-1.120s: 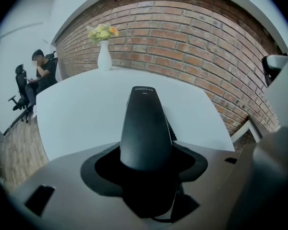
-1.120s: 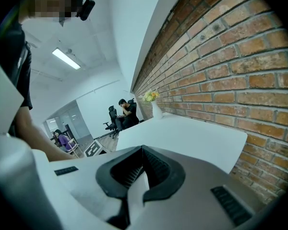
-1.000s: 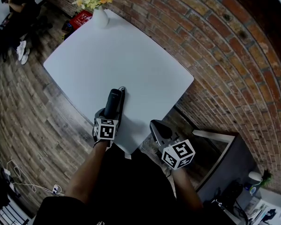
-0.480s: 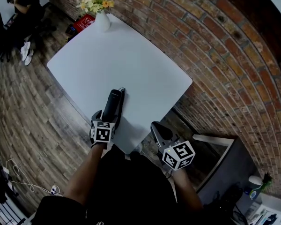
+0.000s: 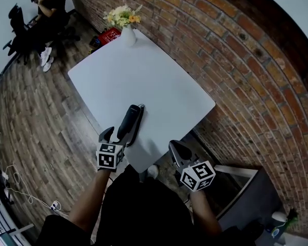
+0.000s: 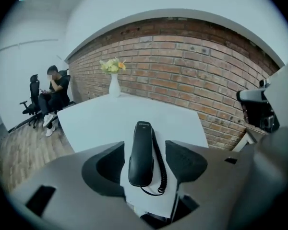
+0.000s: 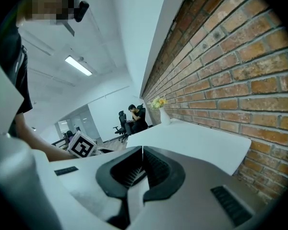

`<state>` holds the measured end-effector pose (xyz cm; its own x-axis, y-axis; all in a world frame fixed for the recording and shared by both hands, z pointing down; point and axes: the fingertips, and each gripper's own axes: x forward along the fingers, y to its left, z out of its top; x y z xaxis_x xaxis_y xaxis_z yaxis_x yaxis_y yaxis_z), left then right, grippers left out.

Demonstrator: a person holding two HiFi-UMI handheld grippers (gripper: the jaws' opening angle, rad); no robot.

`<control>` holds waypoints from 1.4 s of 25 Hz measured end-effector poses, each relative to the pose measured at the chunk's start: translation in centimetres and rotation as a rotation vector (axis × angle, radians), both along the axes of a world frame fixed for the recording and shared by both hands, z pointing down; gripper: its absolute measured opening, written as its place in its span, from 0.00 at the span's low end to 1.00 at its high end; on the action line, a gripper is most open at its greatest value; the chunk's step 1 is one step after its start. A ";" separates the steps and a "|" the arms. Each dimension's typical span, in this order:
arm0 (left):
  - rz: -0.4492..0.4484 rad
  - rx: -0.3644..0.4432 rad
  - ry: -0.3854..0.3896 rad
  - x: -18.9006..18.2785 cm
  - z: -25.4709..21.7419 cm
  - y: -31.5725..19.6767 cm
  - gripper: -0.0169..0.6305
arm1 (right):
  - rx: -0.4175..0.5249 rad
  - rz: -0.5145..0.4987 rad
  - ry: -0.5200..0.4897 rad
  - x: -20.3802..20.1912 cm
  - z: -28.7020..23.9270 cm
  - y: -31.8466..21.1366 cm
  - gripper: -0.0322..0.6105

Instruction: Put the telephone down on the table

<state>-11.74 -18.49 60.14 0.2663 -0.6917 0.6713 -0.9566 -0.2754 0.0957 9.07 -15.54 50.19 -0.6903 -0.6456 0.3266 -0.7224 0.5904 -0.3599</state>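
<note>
The telephone lies on the table near its 6 o'clock edge. It sits untouched between the left gripper's spread tongs, which are closing. At the telephone's 4 o'clock, the right gripper's tongs are pressed together, empty.

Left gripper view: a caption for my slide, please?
Black telephone lies on the white table between the left gripper's fingers, which are closing but not touching it.

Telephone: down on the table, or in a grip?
Down. The telephone lies flat on the table. The jaws of the left gripper, closing now, straddle its near end with a gap on either side.
</note>
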 end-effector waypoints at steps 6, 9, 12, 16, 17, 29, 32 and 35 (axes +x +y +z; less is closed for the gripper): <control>-0.037 0.102 0.018 0.8 -4.2 2.2 0.19 | 0.003 -0.040 -0.033 0.6 -0.1 1.2 0.09; -0.043 0.130 0.049 1.4 -5.9 3.5 0.12 | 0.003 -0.050 -0.056 0.6 -0.2 1.6 0.08; -0.055 0.156 0.077 1.5 -7.5 4.6 0.06 | 0.012 -0.060 -0.051 0.5 -0.4 1.9 0.09; -0.064 0.205 0.114 1.0 -9.6 5.1 0.05 | 0.036 -0.060 -0.051 0.2 -1.3 2.1 0.08; -0.063 0.219 0.117 0.8 -10.1 5.1 0.05 | 0.044 -0.056 -0.055 0.2 -1.6 2.0 0.09; 0.028 0.279 0.157 -2.5 -12.7 4.6 0.05 | 0.085 0.054 -0.056 -0.9 -4.8 0.9 0.08; 0.041 0.274 0.178 -3.0 -12.4 3.7 0.05 | 0.082 0.082 -0.053 -1.0 -4.9 0.6 0.08; 0.055 0.268 0.194 -3.0 -12.0 2.9 0.05 | 0.077 0.089 -0.043 -1.3 -4.7 0.5 0.08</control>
<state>-14.69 -15.54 48.16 0.4133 -0.8178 0.4004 -0.9105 -0.3662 0.1919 7.79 -15.04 45.49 -0.6417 -0.7268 0.2450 -0.7578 0.5517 -0.3483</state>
